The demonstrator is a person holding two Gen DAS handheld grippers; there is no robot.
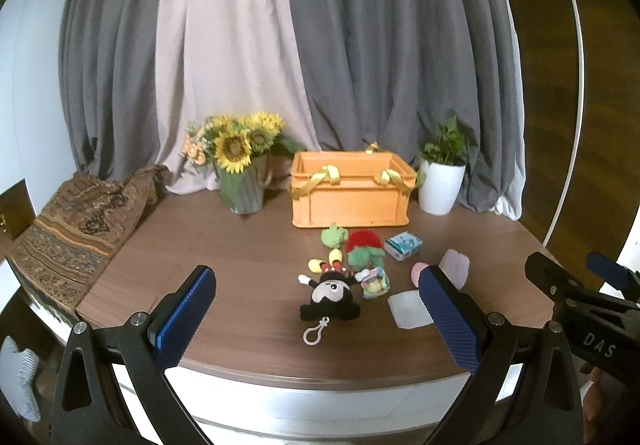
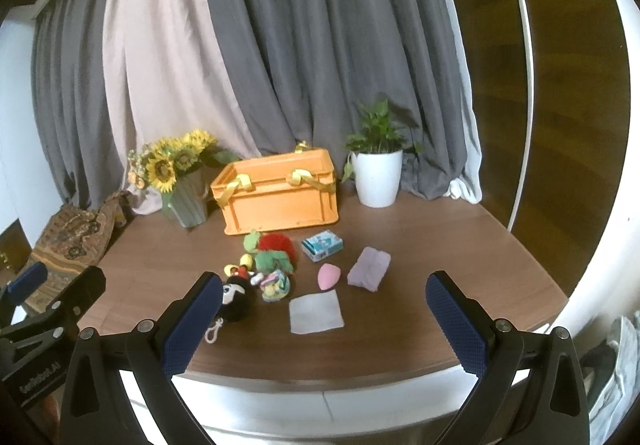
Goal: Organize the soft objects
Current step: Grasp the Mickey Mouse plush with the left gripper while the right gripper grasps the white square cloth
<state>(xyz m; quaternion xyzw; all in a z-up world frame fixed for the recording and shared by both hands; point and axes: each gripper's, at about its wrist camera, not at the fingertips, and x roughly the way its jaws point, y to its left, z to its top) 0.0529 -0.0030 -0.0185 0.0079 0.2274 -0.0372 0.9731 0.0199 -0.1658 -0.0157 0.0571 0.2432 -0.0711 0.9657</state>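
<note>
An orange crate [image 1: 350, 201] [image 2: 280, 201] with yellow handles stands at the back of the brown table. In front of it lie soft things: a black mouse plush [image 1: 330, 295] [image 2: 236, 299], a green frog toy [image 1: 332, 237], a red and green plush [image 1: 362, 245] [image 2: 276, 249], a pastel knit ball [image 1: 375, 282] [image 2: 275, 285], a blue tissue pack [image 1: 403, 245] [image 2: 322, 244], a pink sponge [image 2: 329, 275], a folded lilac cloth [image 2: 369, 269] and a white square cloth [image 1: 408, 309] [image 2: 316, 312]. My left gripper [image 1: 316, 321] and right gripper [image 2: 320, 325] are both open and empty, above the table's front edge.
A sunflower vase [image 1: 240, 165] [image 2: 180, 181] stands left of the crate, a potted plant in a white pot [image 1: 442, 177] [image 2: 378, 169] to its right. A patterned fabric [image 1: 80, 221] lies at the table's left. Curtains hang behind.
</note>
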